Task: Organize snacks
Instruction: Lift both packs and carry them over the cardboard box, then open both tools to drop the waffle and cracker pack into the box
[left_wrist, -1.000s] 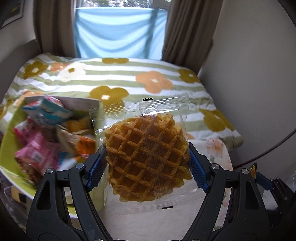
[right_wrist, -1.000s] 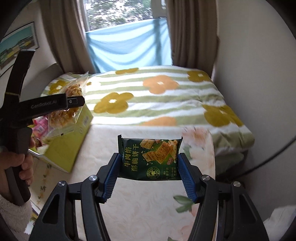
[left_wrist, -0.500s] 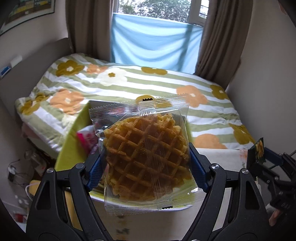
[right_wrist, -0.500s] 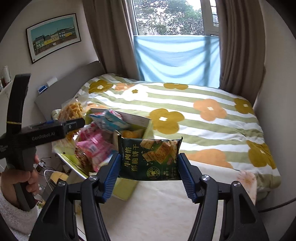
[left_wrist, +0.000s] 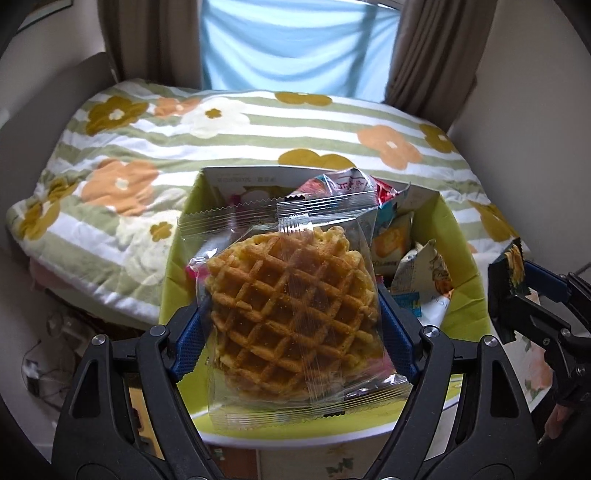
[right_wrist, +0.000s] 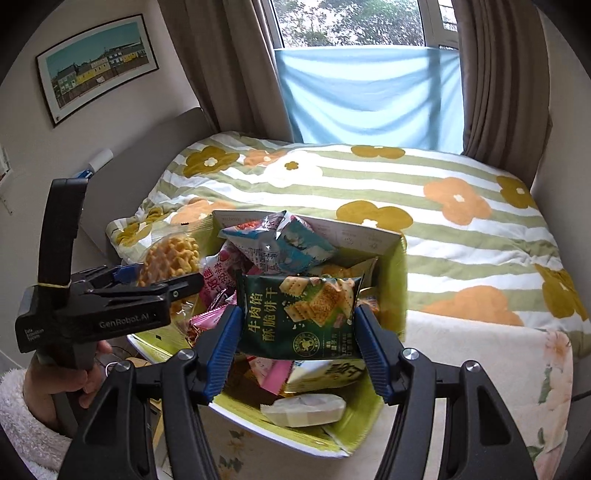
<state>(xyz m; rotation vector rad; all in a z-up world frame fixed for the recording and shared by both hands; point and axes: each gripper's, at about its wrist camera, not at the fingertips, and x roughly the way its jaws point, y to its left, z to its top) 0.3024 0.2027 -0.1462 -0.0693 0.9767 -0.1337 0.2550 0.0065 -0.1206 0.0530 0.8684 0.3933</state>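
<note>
My left gripper (left_wrist: 291, 332) is shut on a clear-wrapped waffle packet (left_wrist: 291, 306) and holds it above the near-left part of a lime-green snack box (left_wrist: 465, 266). The box holds several packets. My right gripper (right_wrist: 297, 332) is shut on a dark green cracker packet (right_wrist: 299, 317) and holds it over the same box (right_wrist: 400, 280). In the right wrist view the left gripper (right_wrist: 159, 280) with the waffle (right_wrist: 170, 258) is at the box's left side. In the left wrist view the right gripper (left_wrist: 517, 280) is at the right edge.
The box stands on a table with a floral cloth (right_wrist: 480, 369). Behind it is a bed with a green-striped flowered quilt (left_wrist: 258, 125). A wall (left_wrist: 535, 92) rises at the right. Cables and clutter lie on the floor (left_wrist: 40, 362) at the left.
Both grippers have swung left from the table to over the snack box, each keeping its packet. The box now fills the middle of both views.
</note>
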